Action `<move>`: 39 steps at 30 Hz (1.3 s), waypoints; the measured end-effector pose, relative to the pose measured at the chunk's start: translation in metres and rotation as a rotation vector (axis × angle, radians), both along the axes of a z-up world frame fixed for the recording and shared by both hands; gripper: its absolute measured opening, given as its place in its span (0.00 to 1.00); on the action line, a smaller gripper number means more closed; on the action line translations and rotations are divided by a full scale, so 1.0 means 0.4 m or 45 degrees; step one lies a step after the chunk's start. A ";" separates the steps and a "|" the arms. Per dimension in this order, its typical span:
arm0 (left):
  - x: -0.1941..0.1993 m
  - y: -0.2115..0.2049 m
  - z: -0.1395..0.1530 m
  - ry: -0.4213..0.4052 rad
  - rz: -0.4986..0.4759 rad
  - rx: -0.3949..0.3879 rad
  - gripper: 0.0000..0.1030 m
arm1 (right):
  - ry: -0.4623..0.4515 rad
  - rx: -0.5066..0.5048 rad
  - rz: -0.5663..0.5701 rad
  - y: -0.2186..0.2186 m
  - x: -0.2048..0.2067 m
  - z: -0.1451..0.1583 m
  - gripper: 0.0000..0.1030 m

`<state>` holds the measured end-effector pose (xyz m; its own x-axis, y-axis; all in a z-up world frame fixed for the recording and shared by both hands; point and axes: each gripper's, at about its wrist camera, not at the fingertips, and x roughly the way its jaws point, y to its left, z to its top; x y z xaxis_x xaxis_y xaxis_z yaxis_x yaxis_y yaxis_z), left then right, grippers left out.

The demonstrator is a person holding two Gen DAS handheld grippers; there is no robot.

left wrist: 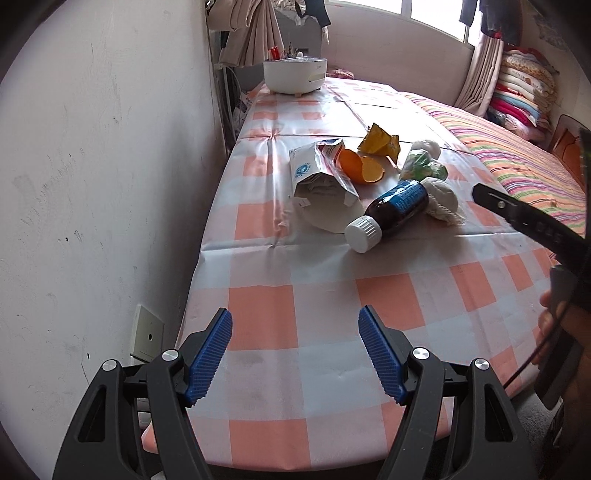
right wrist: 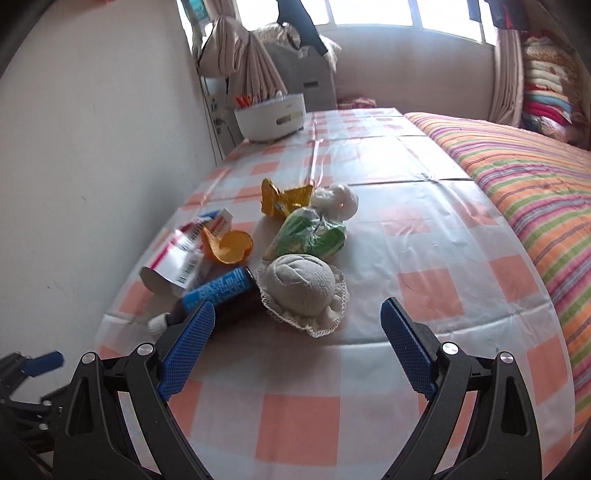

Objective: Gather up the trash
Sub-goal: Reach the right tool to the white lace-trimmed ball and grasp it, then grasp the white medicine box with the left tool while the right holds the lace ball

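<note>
Table (left wrist: 325,302), checked cloth: under both tools.
White bin (left wrist: 295,75): far end, likely the trash's destination.
Trash pile ahead of both tools, clustered for picking: paper bag (left wrist: 325,184), dark bottle (left wrist: 391,210), grey wad (right wrist: 301,286), green wrapper (right wrist: 310,236), orange peel (left wrist: 360,168).
Left gripper (left wrist: 295,354): wide, empty.
Right gripper (right wrist: 297,345): wide, empty, nearest the wad.
Bottle cap partly hidden in right view.

Bright window (right wrist: 373,13), striped bed (right wrist: 517,177)
</note>
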<state>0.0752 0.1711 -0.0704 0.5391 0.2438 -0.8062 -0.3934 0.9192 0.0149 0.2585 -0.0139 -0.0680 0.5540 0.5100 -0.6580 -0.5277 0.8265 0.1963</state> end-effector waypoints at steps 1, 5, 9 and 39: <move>0.005 0.003 -0.002 0.004 0.002 -0.002 0.67 | -0.002 -0.037 0.014 0.015 0.014 -0.015 0.87; 0.021 0.014 -0.010 0.019 0.010 -0.010 0.67 | -0.013 -0.116 0.033 0.046 0.047 -0.038 0.87; 0.034 0.025 -0.017 0.030 0.017 -0.024 0.67 | -0.049 -0.225 0.062 0.073 0.067 -0.055 0.87; 0.191 0.112 -0.001 0.037 0.028 -0.156 0.67 | -0.041 0.040 0.024 0.001 0.006 -0.003 0.49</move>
